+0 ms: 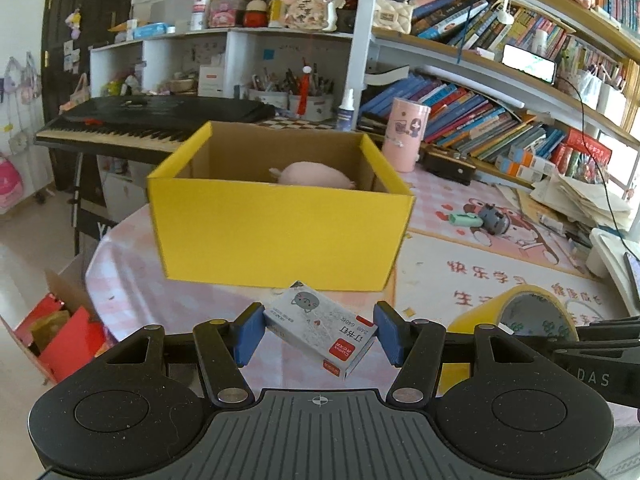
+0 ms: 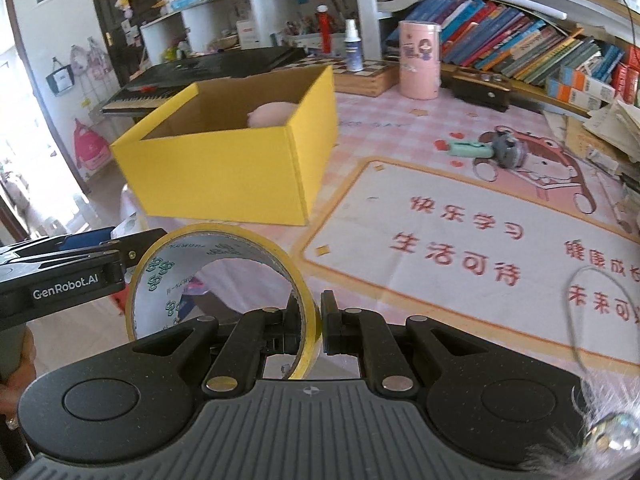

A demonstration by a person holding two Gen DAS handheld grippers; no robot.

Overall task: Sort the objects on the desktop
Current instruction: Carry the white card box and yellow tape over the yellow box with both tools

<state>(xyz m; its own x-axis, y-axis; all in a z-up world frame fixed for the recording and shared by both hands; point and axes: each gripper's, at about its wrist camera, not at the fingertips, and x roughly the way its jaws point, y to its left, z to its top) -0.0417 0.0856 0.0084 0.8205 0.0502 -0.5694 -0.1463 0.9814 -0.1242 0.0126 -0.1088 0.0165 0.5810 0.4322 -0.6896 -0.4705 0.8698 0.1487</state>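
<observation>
A yellow cardboard box (image 1: 280, 232) stands open on the pink desk mat, with a pink plush toy (image 1: 312, 174) inside; the box also shows in the right wrist view (image 2: 224, 168). My left gripper (image 1: 320, 334) is shut on a small grey staples box (image 1: 320, 330), held tilted just in front of the yellow box. My right gripper (image 2: 310, 326) is shut on the rim of a yellow tape roll (image 2: 216, 280), held above the desk edge. The tape roll also shows in the left wrist view (image 1: 516, 316), at right.
A green stapler (image 2: 468, 148) and a grey round toy (image 2: 506, 148) lie on the mat (image 2: 460, 240) at right. A pink cylinder (image 2: 420, 60), a spray bottle (image 2: 352, 46), rows of books (image 2: 520, 48) and a keyboard piano (image 1: 132, 124) stand behind. A fluffy keychain (image 2: 600, 432) lies near right.
</observation>
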